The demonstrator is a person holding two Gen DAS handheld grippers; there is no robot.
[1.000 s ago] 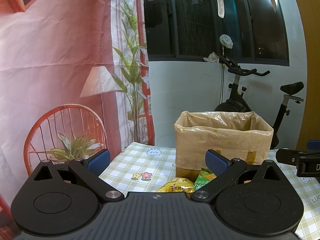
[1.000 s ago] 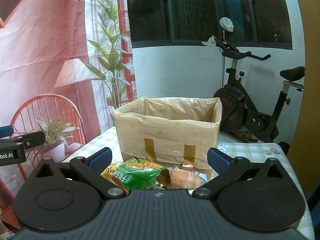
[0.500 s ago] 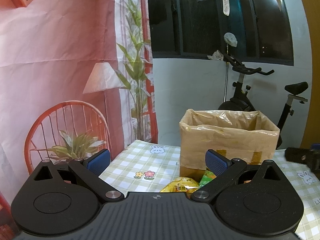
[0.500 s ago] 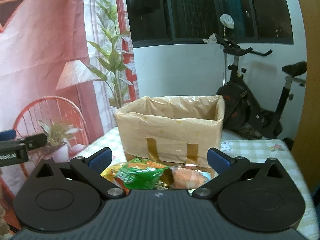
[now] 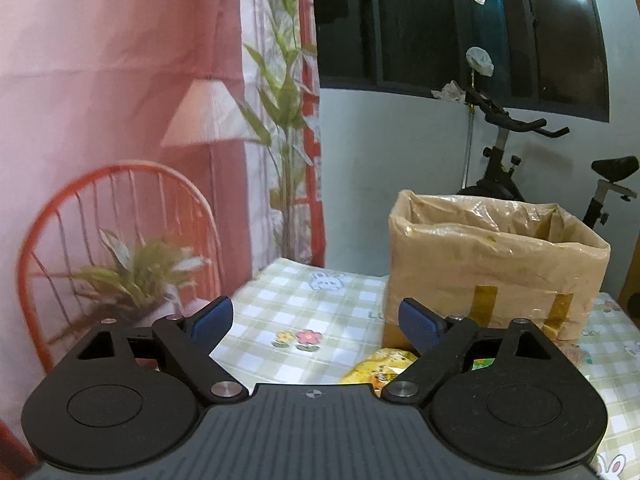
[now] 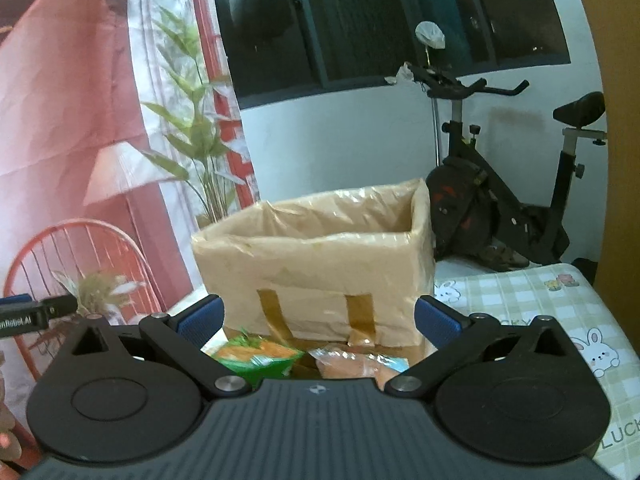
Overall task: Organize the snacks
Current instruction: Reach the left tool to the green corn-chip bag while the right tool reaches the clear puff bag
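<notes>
Both grippers hang above a surface [image 5: 304,312] covered in a green-and-white checked cloth with bunny and flower prints, and both have their blue-padded fingers spread wide apart with nothing between them. In the left wrist view the left gripper [image 5: 316,320] points over bare cloth, with a cardboard box [image 5: 496,264] lined in clear plastic and patched with brown tape standing at about 2 o'clock from the fingertips. A yellow snack bag [image 5: 376,368] lies on the cloth just in front of the box's near corner, partly hidden behind the gripper's right finger [image 5: 420,324]. In the right wrist view the right gripper [image 6: 320,320] faces the same box [image 6: 316,268] straight ahead at 12 o'clock, its open top tilted in the frame. Between the box's front wall and the gripper body lie a green snack bag [image 6: 256,360] at about 11 o'clock and an orange-brown packet [image 6: 356,364] at about 1 o'clock, side by side and close to touching the box. The tip of the left gripper shows at the 9 o'clock edge of this view. An exercise bike [image 6: 516,200] stands behind the surface at 2 o'clock.
</notes>
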